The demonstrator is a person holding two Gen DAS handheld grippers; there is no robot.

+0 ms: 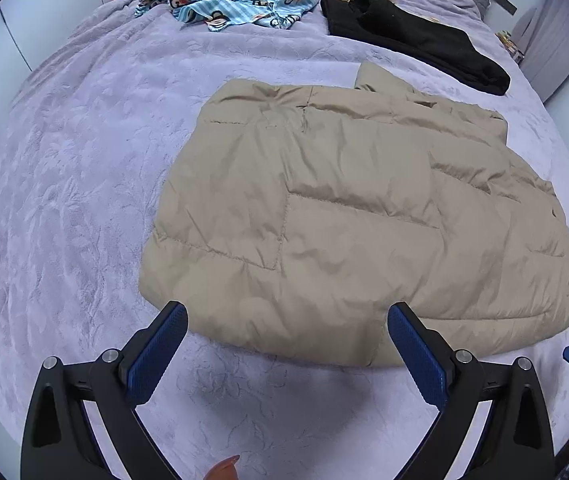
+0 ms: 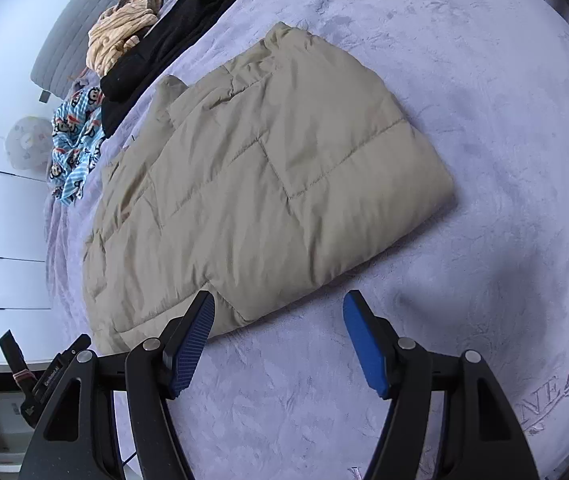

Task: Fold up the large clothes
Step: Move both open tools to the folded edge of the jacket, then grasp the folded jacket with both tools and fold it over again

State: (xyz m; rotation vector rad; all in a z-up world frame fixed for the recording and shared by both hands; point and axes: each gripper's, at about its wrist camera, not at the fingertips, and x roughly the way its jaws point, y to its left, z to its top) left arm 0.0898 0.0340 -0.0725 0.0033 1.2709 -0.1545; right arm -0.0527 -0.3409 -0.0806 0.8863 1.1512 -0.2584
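Jacket (image 1: 356, 216) lies ahead of both your grippers, long axis left-right. Left gripper (image 1: 286, 316) wide open, empty, over near edge; right gripper (image 2: 278, 306) part open, empty, at corner.

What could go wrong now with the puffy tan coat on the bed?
The folded tan coat is puffy, so it may spring open now both grippers, left and right, are open and off it. A careless grab could catch the purple blanket too.
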